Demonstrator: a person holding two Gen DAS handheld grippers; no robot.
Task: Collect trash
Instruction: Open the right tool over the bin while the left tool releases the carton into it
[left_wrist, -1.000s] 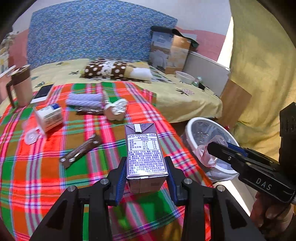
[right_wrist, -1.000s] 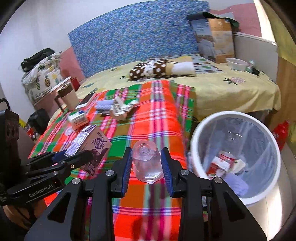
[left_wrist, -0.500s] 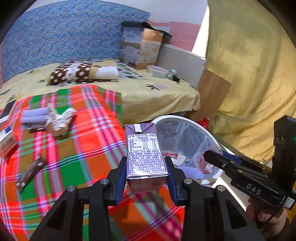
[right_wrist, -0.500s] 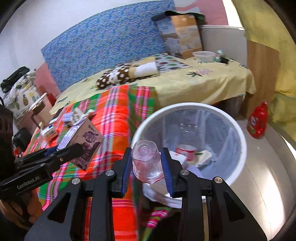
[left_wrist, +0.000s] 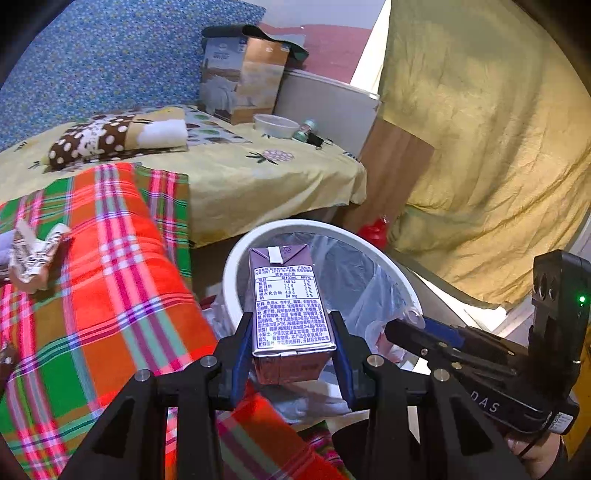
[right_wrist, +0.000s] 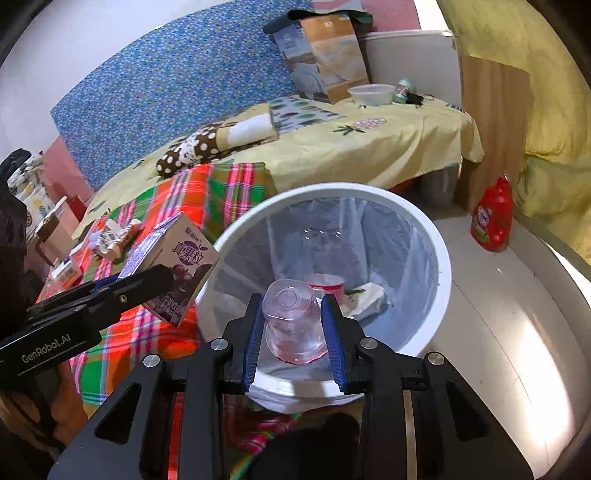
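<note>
A plaid blanket (left_wrist: 110, 288) is covering the bed, with a crumpled wrapper (left_wrist: 31, 247) lying on it. Beside the bed, the white trash bin (right_wrist: 439, 258) is sitting on the floor, lined with a clear bag. The left gripper (left_wrist: 291, 347) is clamping a purple drink carton (left_wrist: 290, 302) at the bin's rim. The right gripper (right_wrist: 293, 328) is pinching an upturned clear plastic cup (right_wrist: 291, 321) over the bin's opening.

**Carton and cup held over the bin**

The purple drink carton (left_wrist: 291, 310), its printed label panel facing up, is clamped between jaws above the near rim of the white trash bin (right_wrist: 441, 258). The clear plastic cup (right_wrist: 293, 321) (a pinkish residue inside) is pinched with its base pointing away, over the bin's lined interior, where a red-striped cup (right_wrist: 327, 282) and crumpled paper (right_wrist: 369, 301) lie.
</note>
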